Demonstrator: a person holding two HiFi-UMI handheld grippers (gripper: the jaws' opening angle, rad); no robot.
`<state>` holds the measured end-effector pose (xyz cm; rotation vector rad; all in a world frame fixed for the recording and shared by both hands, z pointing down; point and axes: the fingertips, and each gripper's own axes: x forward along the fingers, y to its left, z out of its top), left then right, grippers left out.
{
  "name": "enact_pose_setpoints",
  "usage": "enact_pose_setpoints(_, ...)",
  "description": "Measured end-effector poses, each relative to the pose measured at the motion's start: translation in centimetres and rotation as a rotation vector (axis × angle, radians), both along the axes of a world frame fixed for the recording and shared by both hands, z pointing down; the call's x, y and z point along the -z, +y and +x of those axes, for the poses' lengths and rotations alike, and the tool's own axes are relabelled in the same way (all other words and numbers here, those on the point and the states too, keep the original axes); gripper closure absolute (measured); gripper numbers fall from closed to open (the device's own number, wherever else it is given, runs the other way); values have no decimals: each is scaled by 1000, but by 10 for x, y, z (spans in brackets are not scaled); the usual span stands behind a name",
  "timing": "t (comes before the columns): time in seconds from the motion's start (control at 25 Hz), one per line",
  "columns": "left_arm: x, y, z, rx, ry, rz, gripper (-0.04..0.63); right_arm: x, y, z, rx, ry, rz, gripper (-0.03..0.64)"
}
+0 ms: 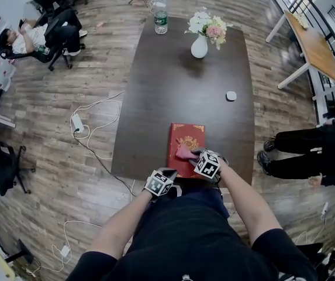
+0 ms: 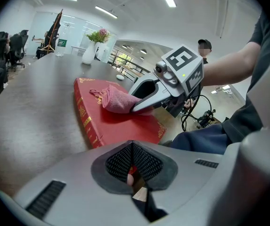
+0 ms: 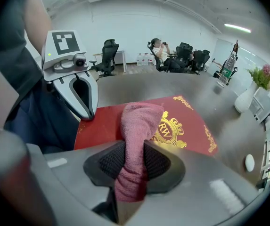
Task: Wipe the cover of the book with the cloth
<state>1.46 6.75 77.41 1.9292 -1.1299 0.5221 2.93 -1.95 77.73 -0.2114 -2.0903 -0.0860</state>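
Observation:
A red book (image 1: 185, 134) with a gold crest lies at the near edge of the dark table (image 1: 173, 81). My right gripper (image 1: 195, 156) is shut on a pink cloth (image 1: 183, 152), whose free end rests on the cover beside the crest. In the right gripper view the cloth (image 3: 139, 121) runs between the jaws (image 3: 134, 149) onto the book (image 3: 191, 126). My left gripper (image 1: 166, 177) is shut, its tips at the book's near left corner (image 3: 88, 116). The left gripper view shows the cloth (image 2: 116, 100) under the right gripper (image 2: 135, 108) on the book (image 2: 120, 124).
A white vase of flowers (image 1: 200, 43) and water bottles (image 1: 161, 19) stand at the table's far end. A small white round object (image 1: 231, 96) lies right of centre. One person stands at the right (image 1: 313, 151); another sits far left (image 1: 33, 37). Cables and a power strip (image 1: 77, 123) lie on the floor.

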Motion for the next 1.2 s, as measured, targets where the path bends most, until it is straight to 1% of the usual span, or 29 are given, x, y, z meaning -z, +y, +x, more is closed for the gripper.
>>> enact_pose_setpoints(0.72, -1, 1, 0, -5, 1, 4, 600, 2, -11, 25, -40, 6, 3, 504)
enact_pose_setpoints(1.2, 0, -2, 0, -21, -13, 4, 600, 3, -23, 44, -75, 22, 11, 503)
